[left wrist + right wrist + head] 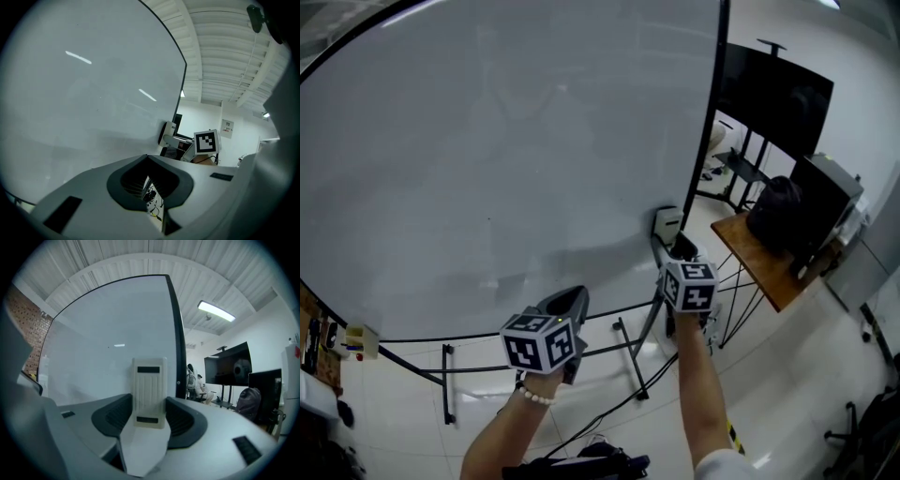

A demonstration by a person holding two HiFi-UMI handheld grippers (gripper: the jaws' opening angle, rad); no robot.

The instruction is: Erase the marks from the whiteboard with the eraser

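The whiteboard (506, 159) fills most of the head view and looks wiped clean, apart from a tiny dark speck (487, 218). A cream ribbed eraser (149, 392) stands upright between the jaws of my right gripper (149, 405), which is shut on it. In the head view that eraser (667, 223) sits at the board's lower right corner, by the black frame edge, with my right gripper (671, 240) under it. My left gripper (572, 298) hangs below the board's lower edge, shut and holding nothing (149, 159). From the left gripper view the eraser (168, 133) shows against the board's edge.
A black screen on a stand (773, 94) is right of the board. A wooden table (759, 267) with a black bag (778, 211) stands at the right. The board's metal legs (447, 384) and cables (600, 441) are on the floor below. A small shelf (356, 339) sits far left.
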